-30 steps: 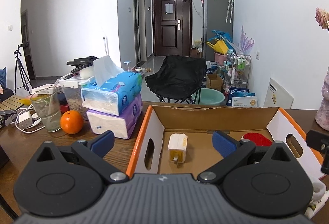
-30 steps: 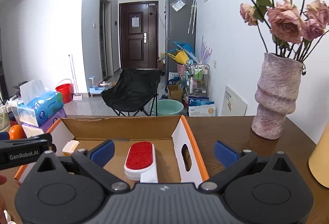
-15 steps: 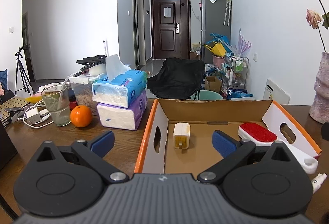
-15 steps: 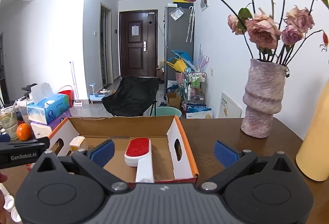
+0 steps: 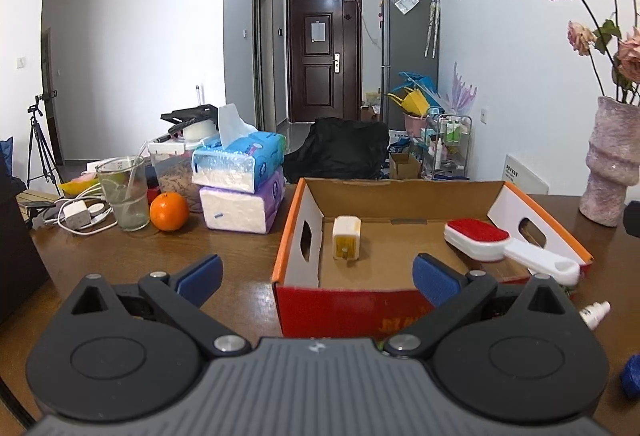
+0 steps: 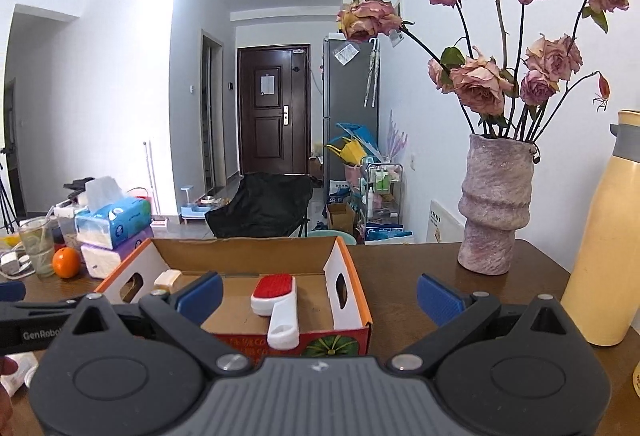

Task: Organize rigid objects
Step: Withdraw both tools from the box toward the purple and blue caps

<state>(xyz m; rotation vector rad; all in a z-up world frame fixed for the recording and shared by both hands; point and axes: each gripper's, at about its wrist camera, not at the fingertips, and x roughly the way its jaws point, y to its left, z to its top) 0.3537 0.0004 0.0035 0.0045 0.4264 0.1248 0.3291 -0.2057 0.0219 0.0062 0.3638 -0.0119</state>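
Cardboard box (image 5: 404, 276) sits at twelve o'clock from my left gripper (image 5: 316, 276), open-topped on the wooden table (image 5: 120, 260). I count two things inside it: a small yellow-and-white block (image 5: 346, 238) at the left wall, and a red-faced brush (image 5: 478, 239) at about two o'clock, its white handle propped over the near right rim and sticking out of the box. So the sorting is partly done, I judge.

Left outside, as far as I can see: a small white bottle (image 5: 595, 312) on the table at three o'clock, just beyond the box's right corner, and something blue (image 5: 631, 380) at four o'clock, too cut off to identify.

Both tools are empty. My left gripper's blue pads stand wide apart, and my right gripper (image 6: 319, 294) is spread just as wide, with the box at eleven o'clock from it and the vase (image 6: 496, 203) at one o'clock. I'd go for the bottle next, though it's small and may roll.
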